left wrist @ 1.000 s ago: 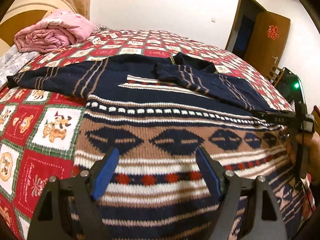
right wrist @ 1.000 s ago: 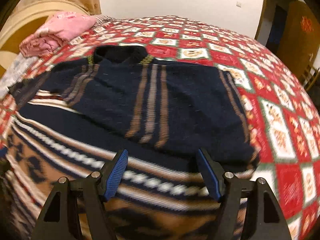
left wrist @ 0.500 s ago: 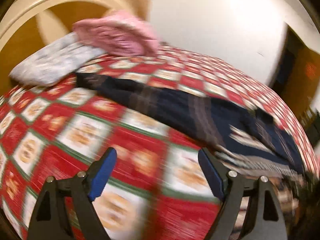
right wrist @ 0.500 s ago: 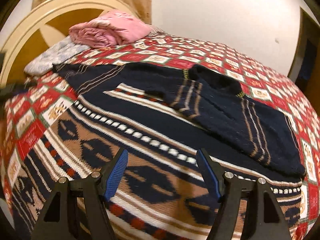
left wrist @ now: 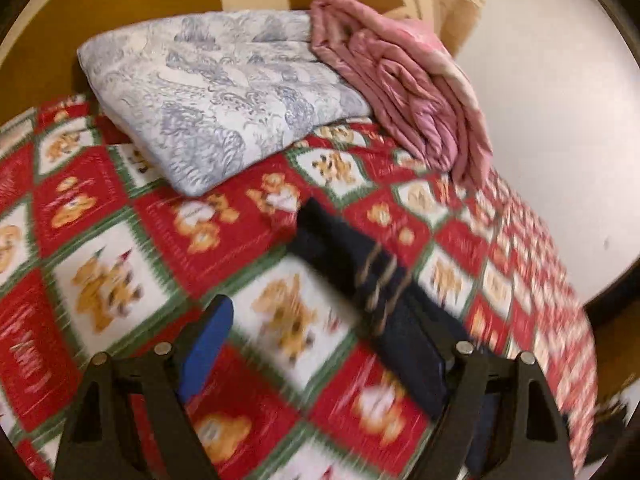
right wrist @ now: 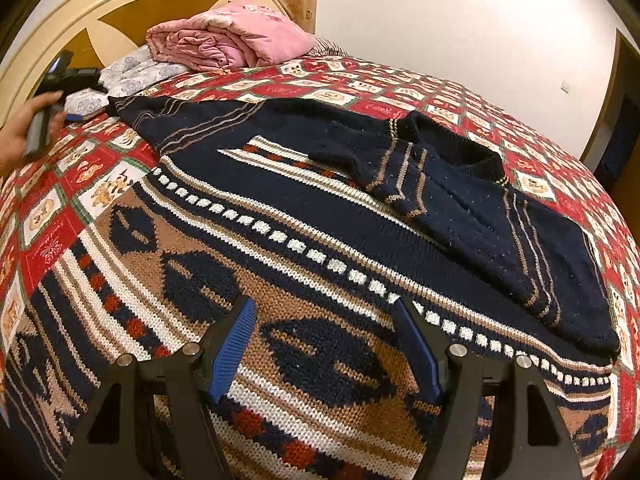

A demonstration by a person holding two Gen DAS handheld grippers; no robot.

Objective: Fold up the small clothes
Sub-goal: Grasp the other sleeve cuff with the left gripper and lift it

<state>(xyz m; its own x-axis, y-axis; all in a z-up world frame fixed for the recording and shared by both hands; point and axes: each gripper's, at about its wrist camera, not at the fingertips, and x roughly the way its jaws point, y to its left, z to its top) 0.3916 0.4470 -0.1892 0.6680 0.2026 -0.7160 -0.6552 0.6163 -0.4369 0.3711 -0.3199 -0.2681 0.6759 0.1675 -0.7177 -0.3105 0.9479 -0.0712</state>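
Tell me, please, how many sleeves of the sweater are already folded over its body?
1. The right-hand sleeve lies folded across the chest of the sweater. The other sleeve lies stretched out flat toward the headboard, near the left gripper.

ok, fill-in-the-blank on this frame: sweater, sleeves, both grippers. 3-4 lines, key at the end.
1. The right sleeve of the sweater lies folded across its ____.
2. The left gripper hovers near the cuff of the outstretched left sleeve, jaws ____.
3. The right gripper, also open, holds ____.
4. The pink blanket sits by the ____.

Missing: chest; open; nothing; headboard
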